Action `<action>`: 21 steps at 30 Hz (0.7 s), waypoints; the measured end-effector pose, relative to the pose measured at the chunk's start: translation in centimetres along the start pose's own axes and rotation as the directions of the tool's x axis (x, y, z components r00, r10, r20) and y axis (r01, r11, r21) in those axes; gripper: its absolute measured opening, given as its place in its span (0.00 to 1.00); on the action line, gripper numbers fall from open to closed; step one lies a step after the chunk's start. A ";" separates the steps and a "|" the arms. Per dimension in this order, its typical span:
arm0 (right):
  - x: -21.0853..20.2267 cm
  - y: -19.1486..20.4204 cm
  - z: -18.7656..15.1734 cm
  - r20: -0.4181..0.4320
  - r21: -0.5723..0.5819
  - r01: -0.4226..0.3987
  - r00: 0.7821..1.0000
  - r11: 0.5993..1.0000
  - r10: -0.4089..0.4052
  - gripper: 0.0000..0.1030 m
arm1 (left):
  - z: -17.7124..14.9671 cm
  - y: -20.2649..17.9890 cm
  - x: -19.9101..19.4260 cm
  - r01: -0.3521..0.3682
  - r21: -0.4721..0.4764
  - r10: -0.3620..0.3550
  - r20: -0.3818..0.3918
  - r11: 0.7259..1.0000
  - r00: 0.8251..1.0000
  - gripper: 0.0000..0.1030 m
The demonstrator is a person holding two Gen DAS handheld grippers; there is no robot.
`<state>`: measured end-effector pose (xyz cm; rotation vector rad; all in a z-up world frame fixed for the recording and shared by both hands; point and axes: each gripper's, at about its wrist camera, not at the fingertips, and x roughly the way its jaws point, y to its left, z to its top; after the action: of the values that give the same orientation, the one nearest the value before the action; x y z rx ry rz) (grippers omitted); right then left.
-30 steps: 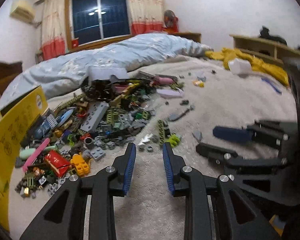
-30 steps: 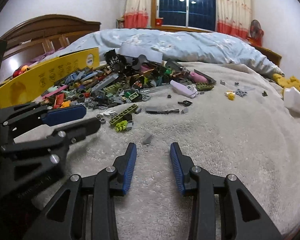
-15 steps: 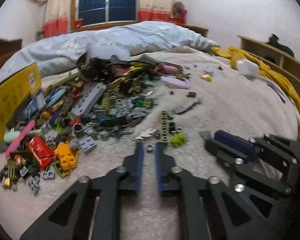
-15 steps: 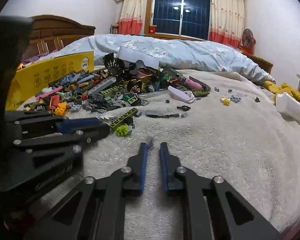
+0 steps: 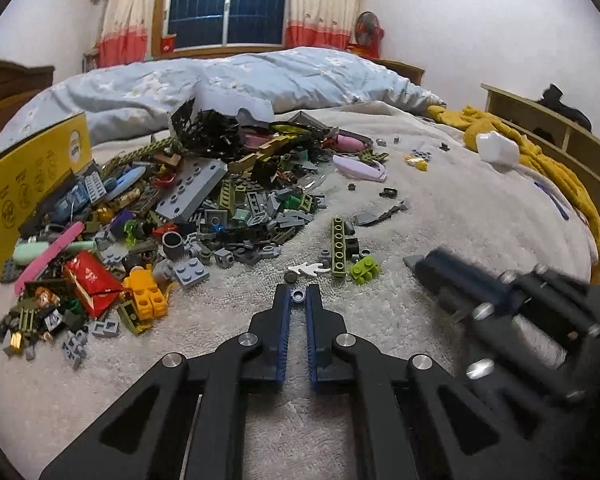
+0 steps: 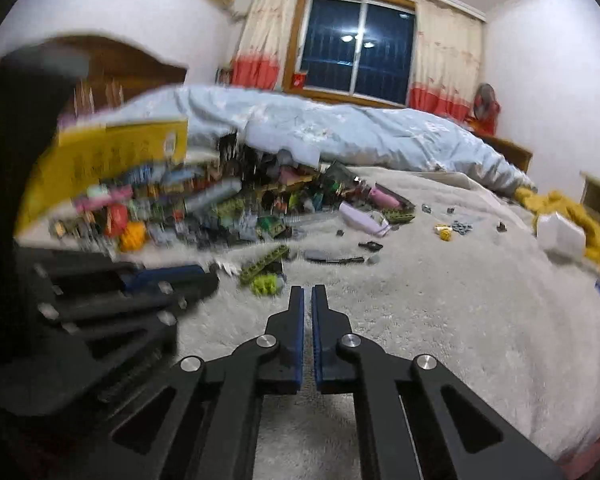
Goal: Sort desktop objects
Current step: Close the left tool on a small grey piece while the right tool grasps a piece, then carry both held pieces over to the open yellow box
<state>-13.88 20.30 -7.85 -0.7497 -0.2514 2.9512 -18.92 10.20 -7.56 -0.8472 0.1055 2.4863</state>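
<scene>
A big pile of toy bricks (image 5: 204, 208) lies on a pale bed cover, blurred in the right wrist view (image 6: 204, 208). My left gripper (image 5: 298, 294) is shut on a small grey round stud (image 5: 298, 295) at its fingertips, low over the cover. A lime brick (image 5: 364, 270), an olive holed beam (image 5: 339, 246) and a white flame piece (image 5: 309, 269) lie just beyond it. My right gripper (image 6: 307, 294) is shut with nothing showing between its pads; in the left wrist view it appears at the right (image 5: 420, 262) with a small grey piece at its tip.
A yellow box (image 5: 24, 188) stands at the left. A rolled blue duvet (image 5: 260, 80) lies behind the pile. A lilac curved part (image 5: 360, 168), a white block (image 5: 496, 148) and a yellow cloth (image 5: 540, 152) lie to the right. Wooden shelves (image 5: 560, 128) stand at far right.
Both grippers went from open to shut. The left one closed on the small grey stud. The right one closed where a small grey piece lay and swung upward, blurring its view.
</scene>
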 end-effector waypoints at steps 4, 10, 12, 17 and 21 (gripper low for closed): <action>0.9 0.1 -0.2 -0.040 -0.018 0.011 0.999 1.000 -0.011 0.07 | 0.1 -0.3 0.5 -0.015 0.010 0.015 -0.019 1.000 1.000 0.08; 1.6 0.0 -0.2 -0.052 0.028 0.068 0.996 0.997 -0.066 0.14 | 0.5 -0.1 1.2 -0.026 -0.022 0.025 -0.036 0.999 0.999 0.08; 1.8 0.0 0.0 -0.058 0.041 0.077 0.995 0.996 -0.075 0.15 | 0.4 0.3 1.1 -0.005 -0.046 0.004 -0.035 0.999 0.999 0.08; 2.9 -1.1 0.8 -0.094 0.083 0.025 0.995 0.996 -0.017 0.13 | -0.3 1.0 -0.3 0.024 -0.069 -0.024 0.005 0.997 1.000 0.07; 2.2 -1.0 0.6 -0.067 0.117 0.020 0.998 0.993 -0.012 0.06 | -1.2 1.8 -2.4 0.025 -0.040 -0.023 0.058 0.999 0.998 0.07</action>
<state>-16.04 21.50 -8.21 -0.8229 -0.0769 2.8898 -17.53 7.26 -7.21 -0.7878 0.0240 2.4958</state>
